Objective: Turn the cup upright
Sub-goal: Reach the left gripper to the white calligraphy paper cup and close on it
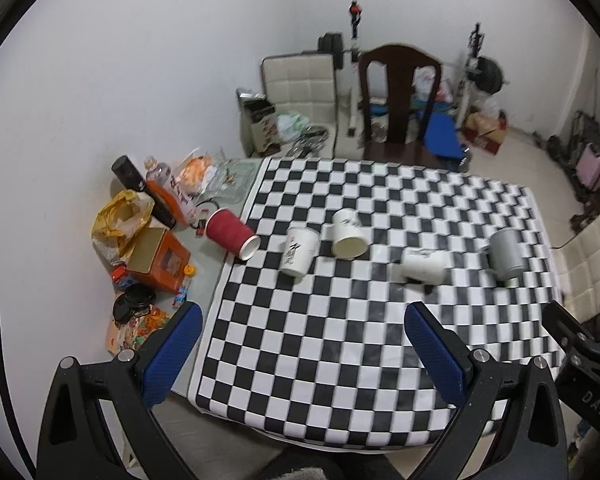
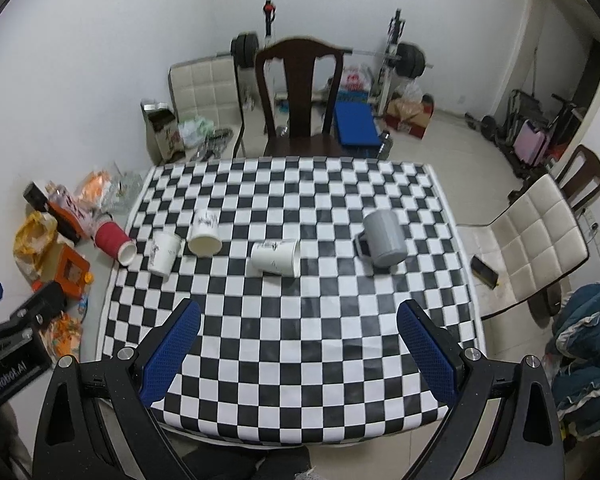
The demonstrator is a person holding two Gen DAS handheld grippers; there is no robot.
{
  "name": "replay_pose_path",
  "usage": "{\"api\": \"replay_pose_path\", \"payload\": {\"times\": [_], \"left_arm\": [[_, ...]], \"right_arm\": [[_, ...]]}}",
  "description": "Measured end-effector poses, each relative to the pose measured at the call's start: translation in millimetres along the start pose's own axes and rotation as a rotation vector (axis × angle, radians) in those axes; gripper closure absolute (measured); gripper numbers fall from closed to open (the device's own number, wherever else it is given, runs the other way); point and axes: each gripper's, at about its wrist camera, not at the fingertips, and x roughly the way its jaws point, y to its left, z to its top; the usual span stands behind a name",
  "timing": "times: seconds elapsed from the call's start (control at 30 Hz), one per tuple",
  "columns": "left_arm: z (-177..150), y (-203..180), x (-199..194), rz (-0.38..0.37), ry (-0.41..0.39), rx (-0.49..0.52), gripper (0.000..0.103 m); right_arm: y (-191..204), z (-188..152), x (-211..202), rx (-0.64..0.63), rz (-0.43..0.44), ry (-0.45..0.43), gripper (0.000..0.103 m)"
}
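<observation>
While both grippers (image 1: 302, 326) (image 2: 298, 324) hover spread wide, 5 cups (image 2: 275, 258) lie toppled on the checkered cloth (image 2: 284, 352).

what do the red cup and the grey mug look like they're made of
Red cup: likely paper with a ribbed, matte outer sleeve; fine ridges run along its side and the inside at the rim is white.
Grey mug: matte and plain grey with a thick wall and handle, so plastic or glazed ceramic; the look leaves it open.
</observation>
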Motion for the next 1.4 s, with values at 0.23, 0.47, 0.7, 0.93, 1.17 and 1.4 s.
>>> {"api": "replay_pose_path", "payload": {"times": [0.23,0.47,0.7,0.93,1.17,1.4], "left_arm": [[1,14,107,0.063,0.178,0.038,0.000],[18,27,221,0.088,0.313,0.089,0.000],[38,40,311,0.051,0.402,0.138,0.000],[52,37,356,-0.059,0.450,0.196,0.008],[57,25,384,-0.104,0.497,0.242,0.020],[59,26,407,-0.101,0.514,0.251,0.048]], "right_arm": [[18,-1,118,-0.003,-0.026,0.184,0.003],[49,-11,244,0.002,-0.066,0.373,0.003],[89,-14,343,-0.029,-0.094,0.523,0.003],[114,-13,390,-0.049,-0.107,0.601,0.003],[124,-8,413,-0.051,-0.117,0.631,0.003],[127,-2,427,-0.054,-0.118,0.636,0.003]]}}
